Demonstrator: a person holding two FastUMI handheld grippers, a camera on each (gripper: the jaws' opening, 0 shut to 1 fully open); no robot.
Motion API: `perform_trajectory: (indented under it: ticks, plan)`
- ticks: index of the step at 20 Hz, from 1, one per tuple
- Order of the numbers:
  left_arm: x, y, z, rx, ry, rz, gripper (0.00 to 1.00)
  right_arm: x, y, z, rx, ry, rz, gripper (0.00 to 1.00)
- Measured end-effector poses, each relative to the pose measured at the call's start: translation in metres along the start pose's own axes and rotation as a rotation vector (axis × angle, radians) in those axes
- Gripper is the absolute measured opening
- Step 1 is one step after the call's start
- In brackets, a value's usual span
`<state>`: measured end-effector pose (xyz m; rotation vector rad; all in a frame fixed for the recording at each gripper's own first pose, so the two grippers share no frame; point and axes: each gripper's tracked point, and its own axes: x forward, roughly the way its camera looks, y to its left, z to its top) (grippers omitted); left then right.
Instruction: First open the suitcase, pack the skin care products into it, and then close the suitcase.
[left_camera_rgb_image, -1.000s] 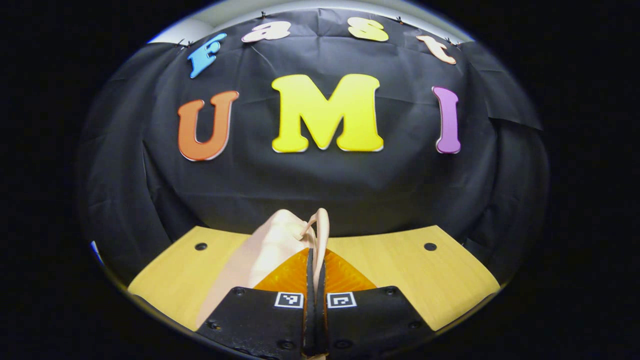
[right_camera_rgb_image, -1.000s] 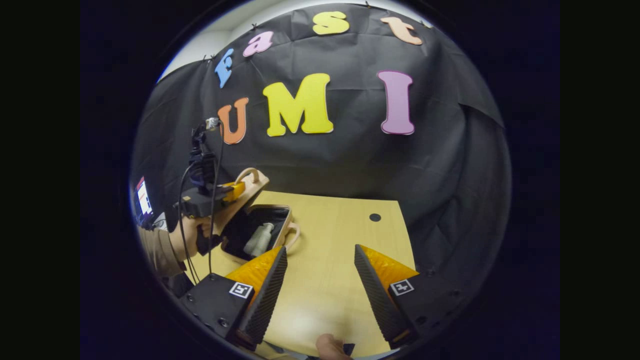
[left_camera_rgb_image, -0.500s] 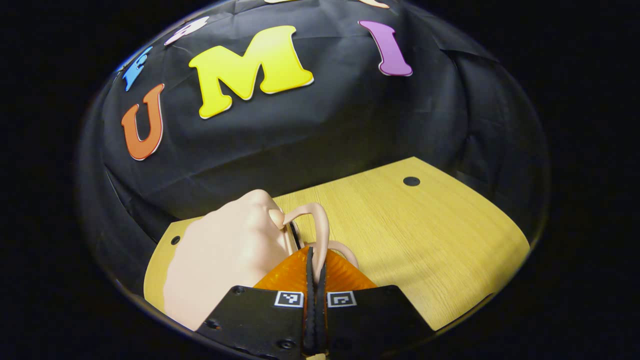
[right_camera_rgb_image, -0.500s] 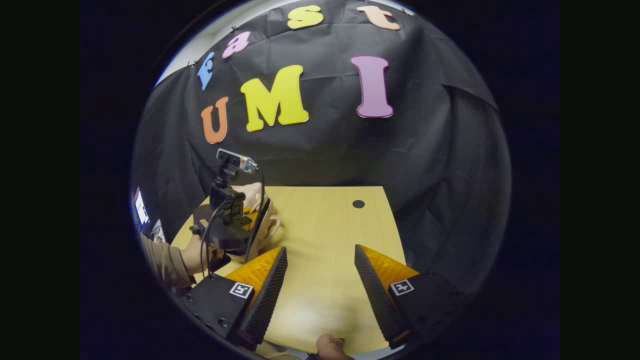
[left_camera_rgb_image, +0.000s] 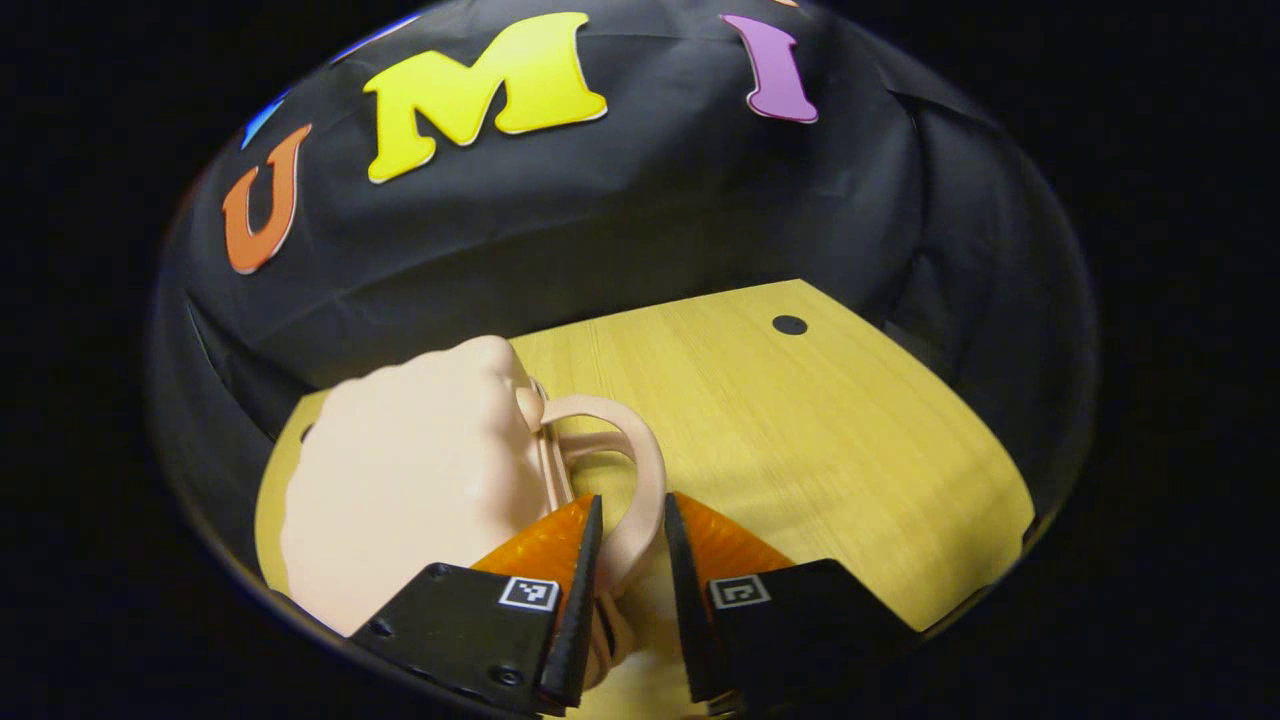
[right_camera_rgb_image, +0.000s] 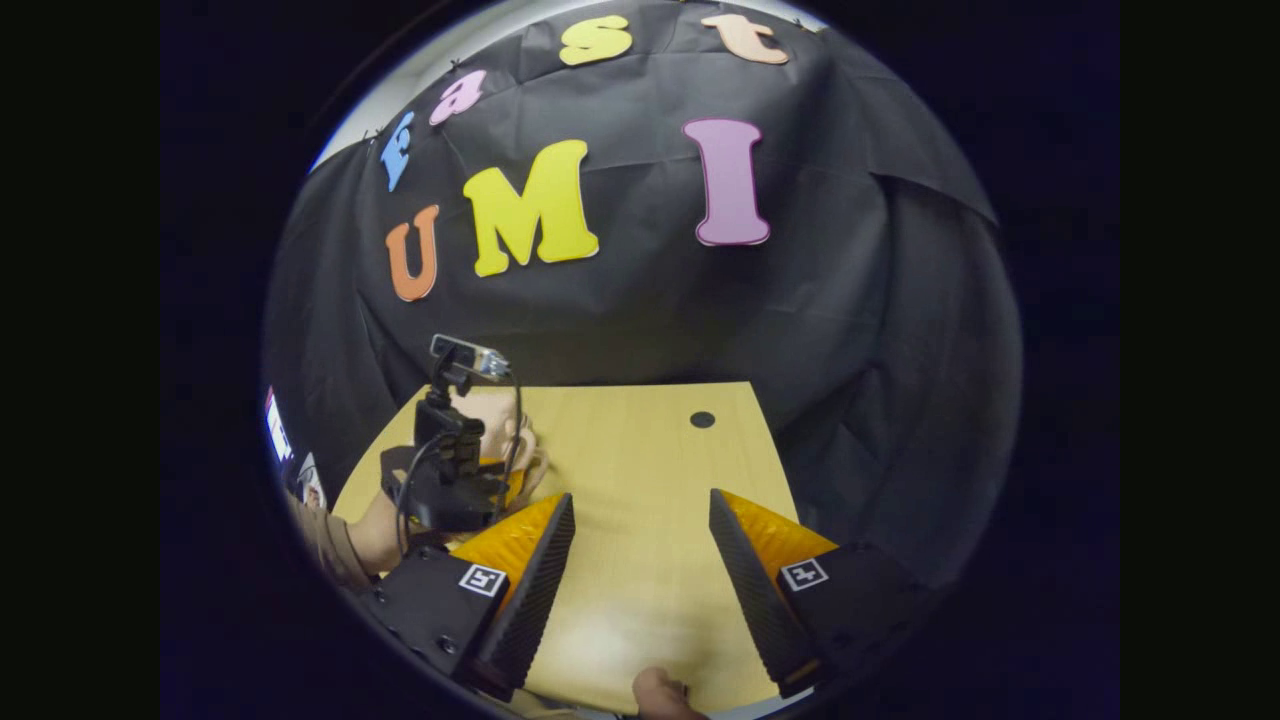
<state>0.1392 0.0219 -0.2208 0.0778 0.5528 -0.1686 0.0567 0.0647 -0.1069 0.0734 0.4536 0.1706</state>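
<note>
We see a pale wood-grain table (left_camera_rgb_image: 850, 440) with a small dark round hole near its far right corner, and black cloth hanging as the wall behind its far edge. In the left gripper view the suitcase (left_camera_rgb_image: 420, 480) lies closed near the table's left edge: a smooth, matte, peach-coloured shell with rounded corners. Its looped carry handle (left_camera_rgb_image: 625, 470) points right, toward the table's middle; we cannot tell its long axis. The left gripper (left_camera_rgb_image: 628, 520) has its fingers a little apart, one on each side of the handle loop, and we cannot tell whether either touches it.

In the right gripper view the left gripper (right_camera_rgb_image: 450, 480) shows farther off, a hand (right_camera_rgb_image: 385, 525) with a brown sleeve holding it low over the suitcase (right_camera_rgb_image: 500, 430) by the left edge. The right gripper (right_camera_rgb_image: 640, 515) hangs over the near middle of the table, fingers spread wide on nothing, their inner faces ribbed.
</note>
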Motion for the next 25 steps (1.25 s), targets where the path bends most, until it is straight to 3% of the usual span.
perform_trajectory:
  ticks: [2, 4, 5, 7, 10, 13, 17, 22, 25]
  plan:
    - [-0.016, 0.002, 0.013, 0.005, -0.036, -0.008, 0.5, 0.001, 0.007, 0.002, 0.012, -0.008, -0.016, 0.81]
    - [-0.037, 0.011, 0.029, 0.013, -0.095, 0.01, 0.87, 0.001, 0.013, 0.008, 0.016, -0.024, -0.03, 0.81]
    - [-0.051, 0.014, 0.039, -0.001, -0.132, 0.004, 0.91, 0.0, 0.018, 0.011, 0.013, -0.035, -0.037, 0.81]
    - [-0.086, 0.03, 0.057, -0.026, -0.199, 0.012, 0.89, -0.002, 0.031, 0.019, 0.011, -0.057, -0.038, 0.81]
    - [-0.151, 0.074, 0.085, -0.03, -0.307, 0.117, 0.95, 0.002, 0.061, 0.032, 0.003, -0.082, -0.026, 0.81]
    - [-0.212, 0.108, 0.104, -0.042, -0.423, 0.172, 0.97, -0.005, 0.093, 0.052, -0.026, -0.143, -0.027, 0.81]
    - [-0.272, 0.137, 0.11, -0.069, -0.489, 0.194, 0.97, -0.026, 0.151, 0.072, -0.038, -0.242, 0.015, 0.81]
    - [-0.333, 0.157, 0.117, -0.058, -0.599, 0.204, 0.96, -0.051, 0.202, 0.078, -0.116, -0.332, 0.013, 0.81]
    - [-0.346, 0.164, 0.113, -0.034, -0.628, 0.204, 0.97, -0.067, 0.24, 0.064, -0.144, -0.352, 0.079, 0.81]
